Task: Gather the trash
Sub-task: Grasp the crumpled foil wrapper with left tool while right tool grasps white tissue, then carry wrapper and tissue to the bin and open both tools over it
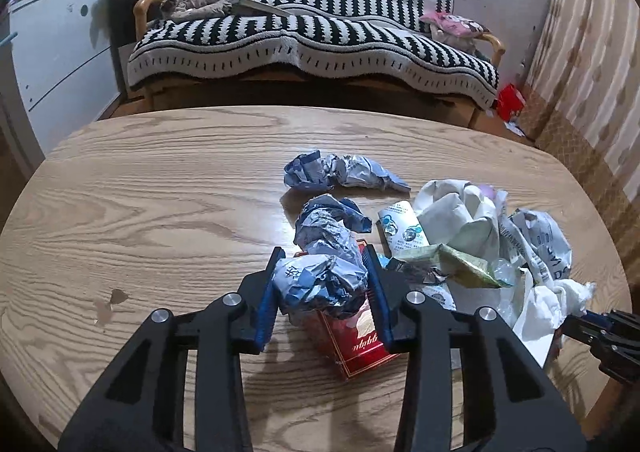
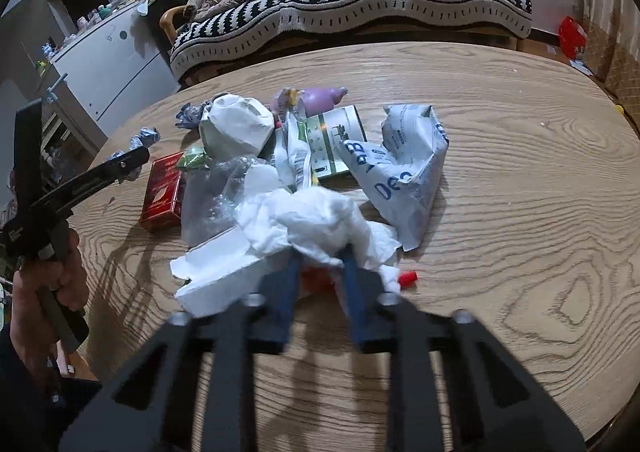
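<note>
Near the table's [image 1: 160, 180] middle, the left gripper [image 1: 325, 277] pinches a crumpled blue-and-white wrapper [image 1: 320, 280] while the right gripper [image 2: 320, 254] clamps soft white tissue [image 2: 320, 220]; both look light, squashy, best taken around their bulk.

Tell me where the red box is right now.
In the left wrist view, the red box lies on the table, under the crumpled blue wrapper between the left gripper's jaws.
</note>
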Tool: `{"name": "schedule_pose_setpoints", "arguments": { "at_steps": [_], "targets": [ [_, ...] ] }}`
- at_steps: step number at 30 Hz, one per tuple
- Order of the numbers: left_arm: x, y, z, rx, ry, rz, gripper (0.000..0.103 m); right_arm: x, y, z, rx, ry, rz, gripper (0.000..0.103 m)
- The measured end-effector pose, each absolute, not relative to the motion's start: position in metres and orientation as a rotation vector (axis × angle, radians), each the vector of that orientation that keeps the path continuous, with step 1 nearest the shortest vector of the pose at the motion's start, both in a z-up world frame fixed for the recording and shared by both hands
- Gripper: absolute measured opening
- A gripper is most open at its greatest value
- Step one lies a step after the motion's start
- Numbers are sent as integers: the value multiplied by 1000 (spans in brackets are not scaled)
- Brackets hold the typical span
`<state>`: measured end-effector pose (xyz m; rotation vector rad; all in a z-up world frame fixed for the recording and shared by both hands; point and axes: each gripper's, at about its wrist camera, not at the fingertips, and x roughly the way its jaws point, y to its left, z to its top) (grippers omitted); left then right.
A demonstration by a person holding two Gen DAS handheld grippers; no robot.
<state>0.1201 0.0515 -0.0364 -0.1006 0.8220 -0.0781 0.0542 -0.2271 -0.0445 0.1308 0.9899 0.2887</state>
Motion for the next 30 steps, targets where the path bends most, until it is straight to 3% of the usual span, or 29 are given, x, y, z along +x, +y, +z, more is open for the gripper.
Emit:
{"name": "schedule_pose_setpoints", "arguments": {
  "at_steps": [5, 17, 30],
  "targets": [
    [115, 49, -30, -81, 807, -66, 38, 46, -236, -28, 150, 912, 282, 7],
    [95, 4, -5, -71, 772, -145, 38, 14, -318, 10, 359, 787, 294, 7],
    [46, -184, 10, 59, 778, -486, 38, -65, -473, 12, 399, 730, -7, 7]
  ]
}}
